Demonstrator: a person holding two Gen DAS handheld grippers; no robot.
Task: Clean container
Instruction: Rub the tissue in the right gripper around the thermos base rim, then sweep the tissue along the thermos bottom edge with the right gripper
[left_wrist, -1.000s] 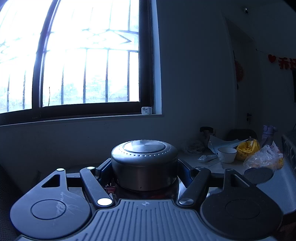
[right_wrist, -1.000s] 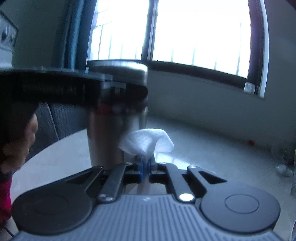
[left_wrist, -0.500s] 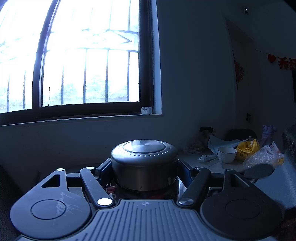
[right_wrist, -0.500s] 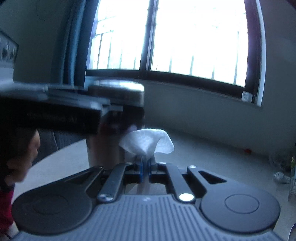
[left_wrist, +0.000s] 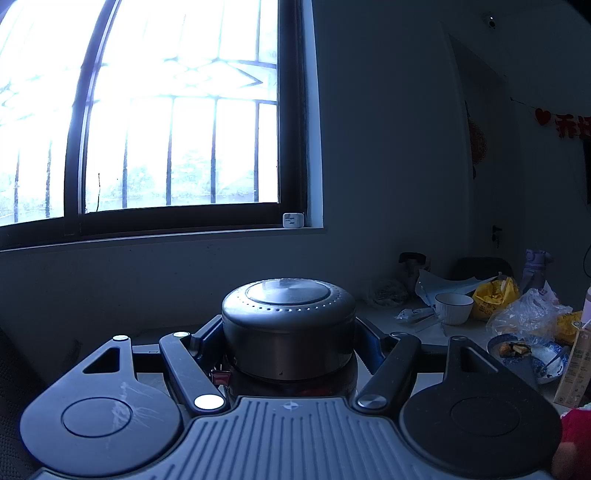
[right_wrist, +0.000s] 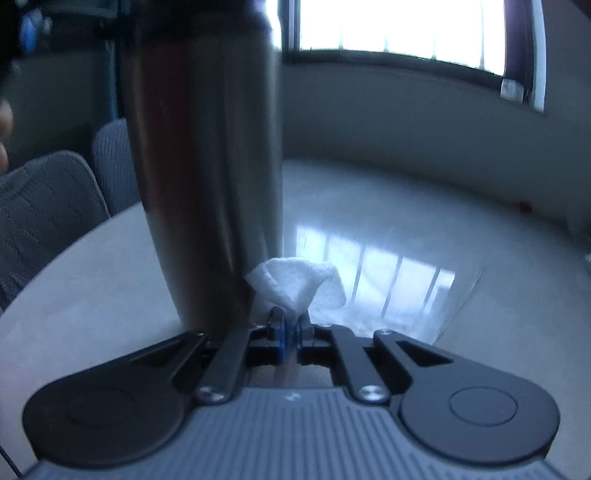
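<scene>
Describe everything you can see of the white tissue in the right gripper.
The white tissue is a crumpled wad of soft, textured paper, pinched at its lower end between the closed blue-padded jaws of the right gripper. Its loose upper part fans out in folded lobes above the fingertips. It sits low beside the steel container, its left edge against or almost against the container's wall; motion blur hides whether they touch. It hangs above the pale round table. It looks dry and unstained.

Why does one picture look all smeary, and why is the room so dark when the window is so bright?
Right wrist view: smeared with motion blur, so the metal container and white tissue look soft, and window glare shines off the table. Left wrist view: sharp, but the window is blown out white, leaving the walls dim, and the fisheye lens bends its frame.
</scene>
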